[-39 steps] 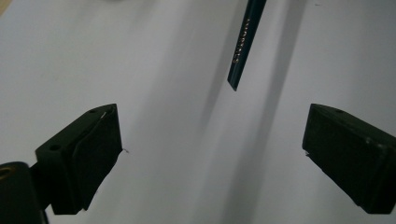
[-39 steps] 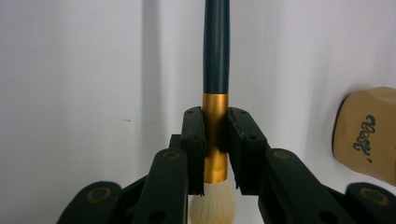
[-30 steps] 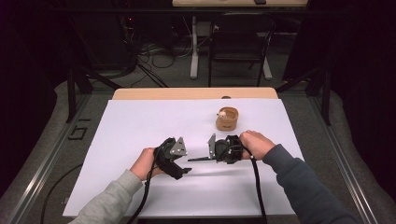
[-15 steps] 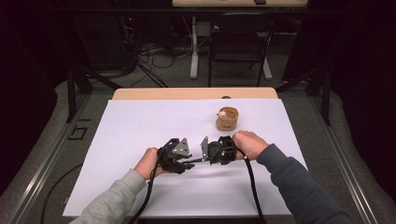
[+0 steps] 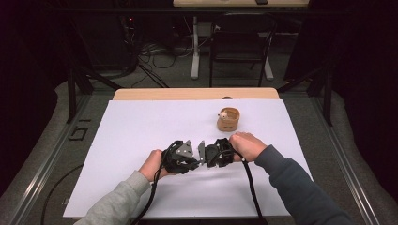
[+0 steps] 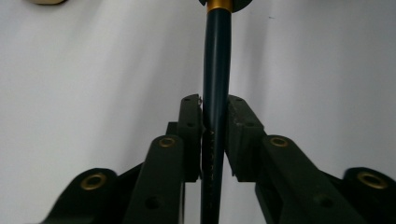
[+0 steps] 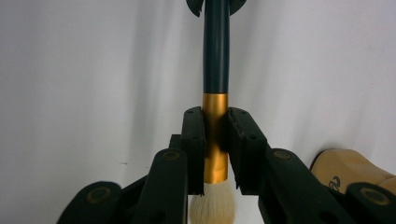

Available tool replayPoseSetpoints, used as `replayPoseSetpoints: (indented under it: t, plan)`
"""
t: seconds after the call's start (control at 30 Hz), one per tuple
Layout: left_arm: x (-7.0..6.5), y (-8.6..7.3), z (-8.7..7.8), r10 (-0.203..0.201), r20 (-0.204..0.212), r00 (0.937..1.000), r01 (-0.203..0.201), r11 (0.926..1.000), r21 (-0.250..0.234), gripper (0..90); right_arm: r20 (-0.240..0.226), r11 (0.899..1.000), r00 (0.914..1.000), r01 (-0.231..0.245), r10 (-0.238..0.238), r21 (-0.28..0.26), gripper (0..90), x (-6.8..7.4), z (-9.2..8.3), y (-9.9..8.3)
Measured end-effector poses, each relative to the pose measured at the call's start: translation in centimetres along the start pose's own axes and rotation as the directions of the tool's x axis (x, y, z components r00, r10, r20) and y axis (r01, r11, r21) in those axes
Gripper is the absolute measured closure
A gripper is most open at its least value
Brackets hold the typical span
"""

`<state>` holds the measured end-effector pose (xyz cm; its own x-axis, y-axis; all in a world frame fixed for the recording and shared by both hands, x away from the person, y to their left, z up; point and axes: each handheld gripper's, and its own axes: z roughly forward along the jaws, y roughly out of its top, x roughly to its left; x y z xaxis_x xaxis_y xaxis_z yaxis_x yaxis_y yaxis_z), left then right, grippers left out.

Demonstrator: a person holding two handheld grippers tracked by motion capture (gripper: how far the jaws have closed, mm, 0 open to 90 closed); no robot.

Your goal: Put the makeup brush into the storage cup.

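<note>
A brush with a dark blue handle (image 6: 217, 70), a gold ferrule (image 7: 215, 135) and pale bristles (image 7: 212, 205) spans the gap between both grippers just above the white sheet (image 5: 141, 131). My right gripper (image 7: 215, 112) is shut on the ferrule, bristles toward its own body. My left gripper (image 6: 215, 100) is shut on the handle from the opposite end. In the high view the left gripper (image 5: 192, 162) and right gripper (image 5: 202, 159) meet nose to nose at the front middle of the table, and the brush is hidden between them.
A small round wooden cup (image 5: 228, 119) with something pale inside stands behind the right hand, and its edge shows in the right gripper view (image 7: 348, 170). The wooden table edge (image 5: 197, 93) runs along the back. Cables trail from both grippers toward the person.
The two grippers have come together from apart. The right one brought the brush leftward, and the left gripper has taken hold of the handle.
</note>
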<state>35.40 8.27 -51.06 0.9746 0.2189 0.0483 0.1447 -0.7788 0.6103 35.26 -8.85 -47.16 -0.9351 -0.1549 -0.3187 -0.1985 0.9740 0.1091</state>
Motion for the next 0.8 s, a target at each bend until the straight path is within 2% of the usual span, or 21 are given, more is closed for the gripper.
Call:
replayPoseSetpoints:
  t: [0.2,0.23,0.3,0.37,0.4,0.43,0.47,0.5,0.57,0.67,0.73,0.8]
  plan:
    - [-0.3,-0.3,0.2,0.008,0.000,1.0000,-0.008,0.9999,-0.008,80.6,-0.001,1.000,1.0000,0.009,-0.009,-0.010,75.9,0.0,0.1,-0.1]
    - [-0.3,-0.3,0.2,0.008,-0.001,1.0000,-0.008,0.9999,-0.013,80.7,-0.001,1.000,1.0000,-0.002,0.002,-0.014,75.2,0.0,0.1,-0.2]
    - [-0.4,-0.5,0.2,0.002,-0.001,1.0000,-0.002,0.9998,-0.020,80.7,0.009,0.999,0.9997,-0.023,0.023,-0.030,67.2,0.0,0.1,-0.4]
    - [-0.5,-0.8,0.3,-0.002,-0.003,1.0000,0.002,0.9998,-0.018,80.7,0.000,0.998,0.9990,-0.045,0.045,-0.052,59.5,-0.1,0.0,-0.7]
    - [-0.6,-0.9,0.4,-0.008,-0.004,1.0000,0.008,0.9997,-0.021,80.7,-0.005,0.995,0.9970,-0.078,0.078,-0.060,54.3,0.0,-0.1,-0.8]
    - [-0.6,-1.1,0.5,-0.018,-0.004,0.9998,0.018,0.9994,-0.030,80.8,0.000,0.989,0.9932,-0.116,0.117,-0.087,42.6,-0.2,-0.1,-1.2]
    - [-0.6,-1.3,0.5,-0.020,0.000,0.9998,0.020,0.9992,-0.033,80.8,0.002,0.984,0.9891,-0.146,0.147,-0.105,38.2,-0.2,-0.2,-1.5]
    - [-0.7,-1.4,0.5,-0.028,-0.005,0.9996,0.028,0.9988,-0.041,80.8,0.002,0.984,0.9891,-0.146,0.147,-0.105,38.2,-0.2,-0.2,-1.5]
    - [-0.7,-1.7,0.5,-0.038,-0.002,0.9993,0.038,0.9979,-0.053,80.8,-0.005,0.971,0.9798,-0.199,0.200,-0.135,29.4,-0.5,-0.3,-2.1]
    - [-0.7,-2.0,0.3,-0.057,-0.011,0.9983,0.056,0.9952,-0.080,80.8,-0.005,0.943,0.9594,-0.278,0.282,-0.180,21.2,-0.6,-0.3,-3.1]
    - [-0.7,-2.2,0.1,-0.073,-0.018,0.9972,0.071,0.9921,-0.103,80.8,-0.007,0.917,0.9411,-0.331,0.338,-0.220,17.4,-0.6,-0.4,-3.8]
    - [-0.7,-2.3,0.0,-0.079,-0.021,0.9967,0.076,0.9905,-0.114,80.8,-0.020,0.885,0.9186,-0.386,0.395,-0.259,15.1,-0.5,-0.5,-4.6]
